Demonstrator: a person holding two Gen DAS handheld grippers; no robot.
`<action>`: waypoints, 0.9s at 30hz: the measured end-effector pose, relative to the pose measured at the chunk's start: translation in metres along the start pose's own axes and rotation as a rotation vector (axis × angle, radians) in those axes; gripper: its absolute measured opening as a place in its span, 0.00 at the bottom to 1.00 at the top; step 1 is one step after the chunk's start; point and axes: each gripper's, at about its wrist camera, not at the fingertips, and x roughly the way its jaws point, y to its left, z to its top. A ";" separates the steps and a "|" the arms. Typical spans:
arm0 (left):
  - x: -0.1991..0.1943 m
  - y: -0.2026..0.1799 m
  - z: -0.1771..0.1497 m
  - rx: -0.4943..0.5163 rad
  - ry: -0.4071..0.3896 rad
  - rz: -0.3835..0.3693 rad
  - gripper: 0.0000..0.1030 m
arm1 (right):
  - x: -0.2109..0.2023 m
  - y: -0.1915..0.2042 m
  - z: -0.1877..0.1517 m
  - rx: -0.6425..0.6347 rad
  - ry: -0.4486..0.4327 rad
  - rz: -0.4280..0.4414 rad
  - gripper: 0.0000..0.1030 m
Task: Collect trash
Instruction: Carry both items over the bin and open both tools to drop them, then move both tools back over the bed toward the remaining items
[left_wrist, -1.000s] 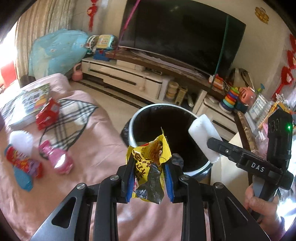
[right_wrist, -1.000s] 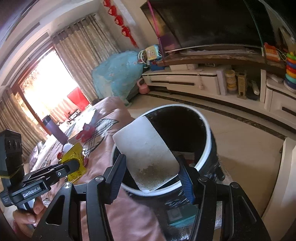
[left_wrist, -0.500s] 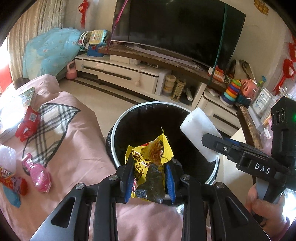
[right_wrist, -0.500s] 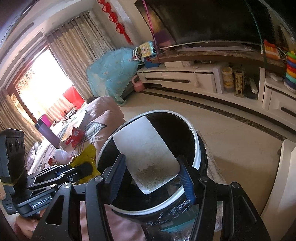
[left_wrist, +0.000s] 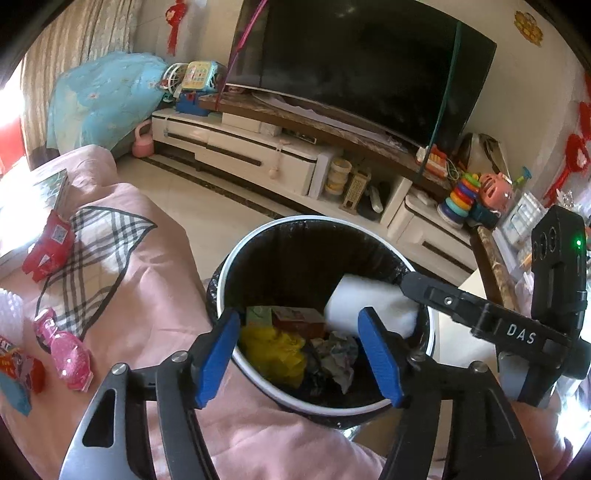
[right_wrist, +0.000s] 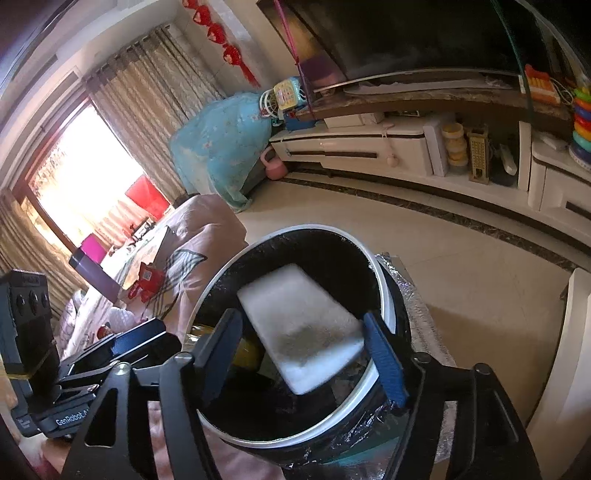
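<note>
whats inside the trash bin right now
The trash bin holds a yellow wrapper, a reddish carton, crumpled paper and a white foam block. Anything beneath is hidden.

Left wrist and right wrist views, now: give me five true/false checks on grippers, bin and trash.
1. The left gripper is open and empty. True.
2. The yellow wrapper lies on the pink blanket. False: it lies inside the bin.
3. The right gripper is clamped on the white block. False: its jaws stand wide, and the block sits blurred between them over the bin, apparently released.
4. A red packet lies on the blanket. True.
5. The bin holds only the wrapper. False: crumpled paper and a small carton also lie in it.
</note>
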 end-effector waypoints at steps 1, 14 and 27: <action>-0.002 0.002 -0.001 -0.002 -0.002 0.000 0.66 | -0.001 0.000 0.000 0.002 -0.005 0.000 0.72; -0.048 0.033 -0.052 -0.099 -0.013 0.049 0.72 | -0.025 0.030 -0.024 0.006 -0.069 0.033 1.00; -0.121 0.101 -0.108 -0.252 -0.018 0.143 0.73 | -0.015 0.103 -0.071 -0.117 -0.006 0.102 1.00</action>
